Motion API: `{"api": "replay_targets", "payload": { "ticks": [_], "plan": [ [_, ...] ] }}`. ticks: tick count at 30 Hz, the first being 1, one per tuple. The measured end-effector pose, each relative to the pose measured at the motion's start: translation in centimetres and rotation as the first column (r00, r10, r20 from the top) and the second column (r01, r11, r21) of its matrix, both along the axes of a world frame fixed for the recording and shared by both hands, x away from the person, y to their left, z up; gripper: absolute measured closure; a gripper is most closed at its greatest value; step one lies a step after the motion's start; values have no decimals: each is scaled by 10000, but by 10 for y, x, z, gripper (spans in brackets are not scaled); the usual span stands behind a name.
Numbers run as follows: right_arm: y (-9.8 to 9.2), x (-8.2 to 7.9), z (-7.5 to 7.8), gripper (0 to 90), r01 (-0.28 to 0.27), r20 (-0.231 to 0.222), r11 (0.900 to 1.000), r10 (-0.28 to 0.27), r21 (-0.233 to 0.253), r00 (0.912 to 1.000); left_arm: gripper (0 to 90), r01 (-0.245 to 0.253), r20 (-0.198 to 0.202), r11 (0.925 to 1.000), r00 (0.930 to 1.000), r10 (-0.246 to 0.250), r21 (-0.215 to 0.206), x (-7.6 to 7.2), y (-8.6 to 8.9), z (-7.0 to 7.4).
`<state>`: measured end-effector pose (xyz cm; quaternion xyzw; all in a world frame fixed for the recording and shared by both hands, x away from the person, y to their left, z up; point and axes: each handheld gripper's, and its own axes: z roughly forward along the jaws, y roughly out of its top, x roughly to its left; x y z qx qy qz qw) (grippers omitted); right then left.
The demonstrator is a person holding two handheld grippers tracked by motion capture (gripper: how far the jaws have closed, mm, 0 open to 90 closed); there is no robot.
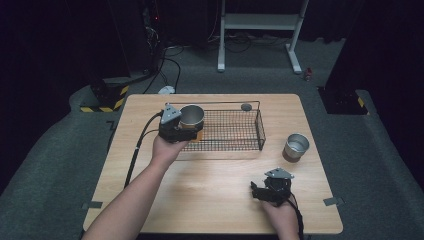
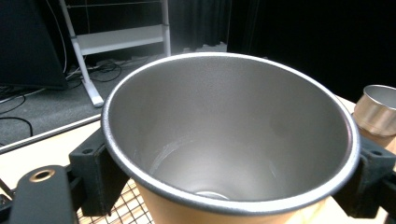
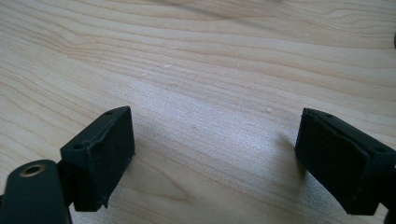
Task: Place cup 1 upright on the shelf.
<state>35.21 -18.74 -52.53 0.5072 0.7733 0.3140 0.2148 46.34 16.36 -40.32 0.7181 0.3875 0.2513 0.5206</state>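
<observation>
On the worktop in the high view, the left tool holds a metal cup at the left end of a black wire basket. The cup stands upright with its open mouth up, over the basket's left corner, and the person's left hand grips the tool from the near side. A second metal cup stands on the wood to the right of the basket, apart from it. A small grey round thing lies just behind the basket's far rim. The right tool rests low near the front right of the worktop, well apart from both cups, with nothing in it.

In the left gripper view, the left tool has its 2 jaws pressed against opposite sides of the cup, closed on it just under the rim. The inside of the cup looks bare. Basket mesh shows below it, and the second cup sits at the right edge.

In the right gripper view, the right tool has its 2 jaws spread wide, with bare worktop between them.
</observation>
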Motion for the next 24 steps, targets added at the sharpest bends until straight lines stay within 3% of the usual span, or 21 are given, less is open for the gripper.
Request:
{"api": "replay_targets", "payload": {
  "ticks": [4,14,24],
  "plan": [
    [0,0,0,118,0,1,10000,0,2,10000,141,-204,-210,9994,9996,199,-273,8,3,-2],
    [0,0,0,118,-15,17,10000,15,-19,10000,141,-439,-185,9990,9989,437,-114,22,0,-1],
    [0,0,0,118,-8,1,10000,8,-8,10000,140,-652,-464,9978,9968,646,-121,36,-9,-7]
  ]
}}
